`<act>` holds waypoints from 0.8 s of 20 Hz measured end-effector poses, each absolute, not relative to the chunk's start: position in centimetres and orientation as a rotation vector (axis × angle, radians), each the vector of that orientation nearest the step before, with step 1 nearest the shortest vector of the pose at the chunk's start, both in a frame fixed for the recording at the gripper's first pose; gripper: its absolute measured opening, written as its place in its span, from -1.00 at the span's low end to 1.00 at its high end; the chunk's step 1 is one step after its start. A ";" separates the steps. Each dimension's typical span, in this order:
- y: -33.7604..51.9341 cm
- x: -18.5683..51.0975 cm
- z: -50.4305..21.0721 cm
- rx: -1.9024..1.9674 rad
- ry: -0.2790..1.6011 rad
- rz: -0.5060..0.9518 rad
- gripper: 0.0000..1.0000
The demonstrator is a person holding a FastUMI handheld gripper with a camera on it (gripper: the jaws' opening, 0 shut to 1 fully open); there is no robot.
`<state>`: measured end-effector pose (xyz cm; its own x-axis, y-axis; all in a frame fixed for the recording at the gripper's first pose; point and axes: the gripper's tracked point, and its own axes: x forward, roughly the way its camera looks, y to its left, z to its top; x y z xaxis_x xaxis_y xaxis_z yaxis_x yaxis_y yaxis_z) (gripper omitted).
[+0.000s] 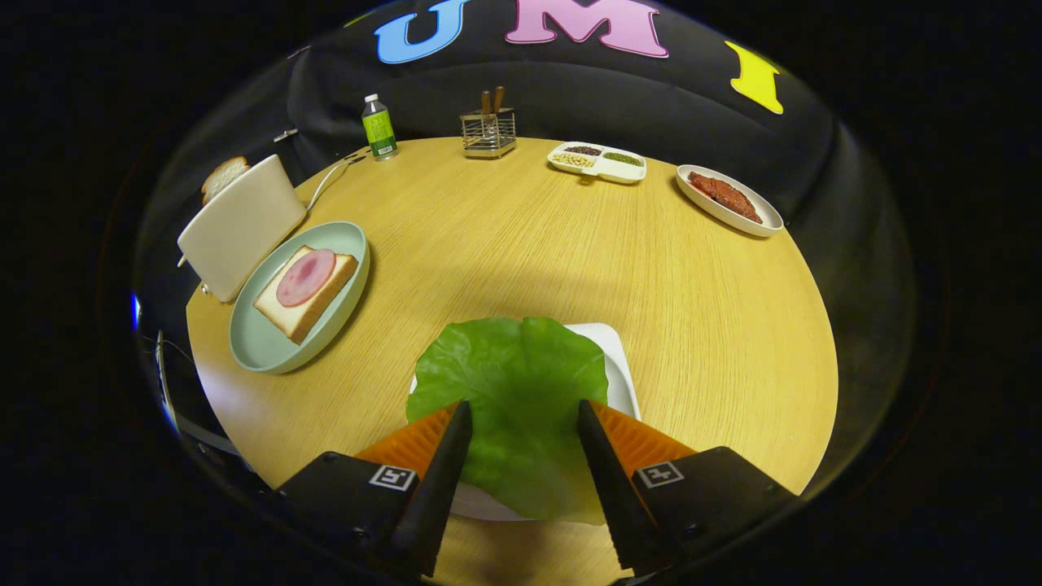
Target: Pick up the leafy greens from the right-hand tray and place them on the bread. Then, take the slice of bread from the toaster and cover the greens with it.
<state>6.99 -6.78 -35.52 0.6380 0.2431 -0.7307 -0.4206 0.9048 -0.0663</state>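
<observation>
Green, glossy lettuce leaf (513, 391): lies spread over the white tray (620, 366), directly between the fingers and reaching just ahead of them. Gripper (523, 411): fingers parted, one on each side of the leaf, neither visibly pressing it; released, apparently lined up for the pick.
Bread slice (305, 295) topped with a round of ham (306, 277): on the pale green plate (260, 346), well to the left beyond the fingers; destination for the leaf.
Toaster (240, 224): just behind that plate, second bread slice (221, 177) standing in its slot, ready as the cover.
Far edge of the wooden table (505, 244): green-labelled bottle (378, 126), wire utensil rack (488, 130), divided dish of grains (598, 161), oval plate of meat (727, 198). Not needed for the task.
</observation>
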 end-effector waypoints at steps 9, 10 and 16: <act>-7.7 7.9 -35.3 -0.195 0.810 0.367 -0.74; -7.8 7.7 -35.5 -0.191 0.819 0.375 -0.81; -7.8 7.7 -34.8 -0.162 0.837 0.381 -0.88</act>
